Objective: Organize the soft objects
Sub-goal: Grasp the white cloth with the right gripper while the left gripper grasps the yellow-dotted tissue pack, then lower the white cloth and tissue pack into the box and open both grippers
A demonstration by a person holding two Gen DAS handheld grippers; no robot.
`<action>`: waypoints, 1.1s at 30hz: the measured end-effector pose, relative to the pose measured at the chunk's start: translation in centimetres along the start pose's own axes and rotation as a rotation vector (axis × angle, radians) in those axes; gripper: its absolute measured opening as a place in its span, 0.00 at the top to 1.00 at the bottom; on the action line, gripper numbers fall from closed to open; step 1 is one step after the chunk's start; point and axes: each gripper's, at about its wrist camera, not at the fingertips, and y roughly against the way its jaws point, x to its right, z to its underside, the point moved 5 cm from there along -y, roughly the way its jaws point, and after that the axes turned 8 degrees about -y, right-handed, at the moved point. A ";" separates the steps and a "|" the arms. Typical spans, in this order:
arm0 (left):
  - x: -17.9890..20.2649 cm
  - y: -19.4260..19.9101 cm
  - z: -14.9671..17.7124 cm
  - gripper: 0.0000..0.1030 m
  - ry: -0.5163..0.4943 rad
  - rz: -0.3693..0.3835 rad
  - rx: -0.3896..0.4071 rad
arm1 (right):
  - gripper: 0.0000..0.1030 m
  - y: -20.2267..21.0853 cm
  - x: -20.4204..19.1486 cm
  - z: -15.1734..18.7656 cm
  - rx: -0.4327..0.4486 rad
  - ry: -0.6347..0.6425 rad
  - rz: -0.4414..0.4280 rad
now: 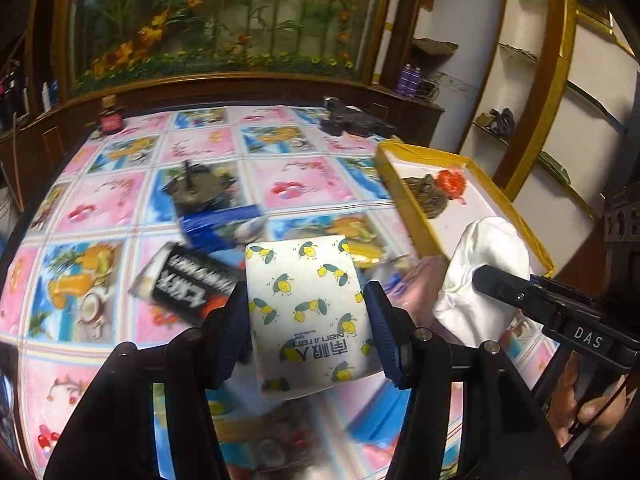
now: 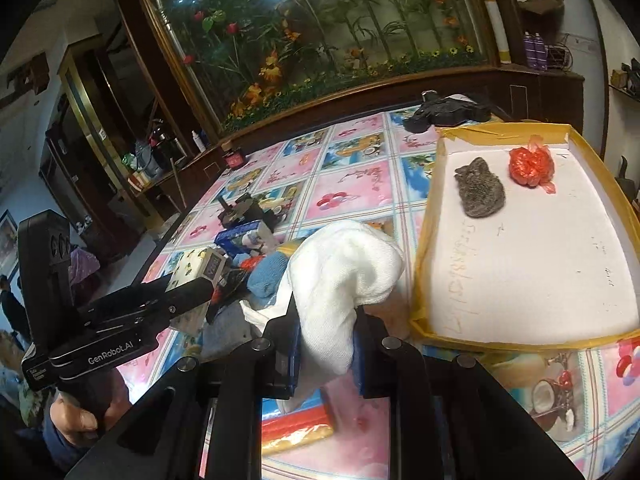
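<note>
Gripping a lemon-print tissue pack point(image 1: 308, 312) at the bottom centre of its view, the left gripper point(image 1: 306, 312) is pressing its blue pads against the pack's two long sides, a hold that is keeping the soft pack from folding. Beside it, the right gripper point(image 2: 326, 344) is clamping shut on a bunched white cloth point(image 2: 344, 276), pinching the lower end so the bulk is standing up above the pads at centre frame. Both loads are hanging clear of the patterned tablecloth point(image 1: 280, 184), probably so they can be carried over the tray's rim.

Just past the grippers, a clutter of unsorted things is lying mid-table: a black packet point(image 1: 188, 288), a blue box point(image 1: 224, 224) and a blue cloth point(image 2: 266, 274).

Farther off, at the right of both views, a yellow-rimmed tray point(image 2: 424, 216) is sitting open, already holding a grey knitted piece point(image 2: 480, 194) and a red plastic bundle point(image 2: 532, 168) near its far end, leaving the near white floor free for more.
</note>
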 end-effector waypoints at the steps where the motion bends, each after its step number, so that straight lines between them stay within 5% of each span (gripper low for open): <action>1: 0.8 -0.3 -0.4 0.46 -0.008 0.013 -0.001 | 0.81 0.5 0.8 -0.1 0.011 -0.011 0.005; 17: 15.1 -8.6 -5.0 0.46 -0.222 0.151 -0.113 | 0.79 6.0 12.0 -2.3 0.134 -0.241 0.199; 24: 17.5 -11.8 -5.1 0.46 -0.186 0.183 -0.172 | 0.79 5.2 13.6 -4.2 0.112 -0.259 0.315; 29: 18.0 -12.9 -4.1 0.46 -0.200 0.194 -0.176 | 0.79 3.1 13.1 -3.9 0.059 -0.280 0.310; 31: 18.1 -13.0 -4.1 0.45 -0.204 0.191 -0.172 | 0.74 2.8 12.8 -4.0 0.046 -0.270 0.320; 33: 18.3 -13.0 -4.3 0.45 -0.203 0.201 -0.172 | 0.51 2.4 12.3 -4.8 0.041 -0.262 0.314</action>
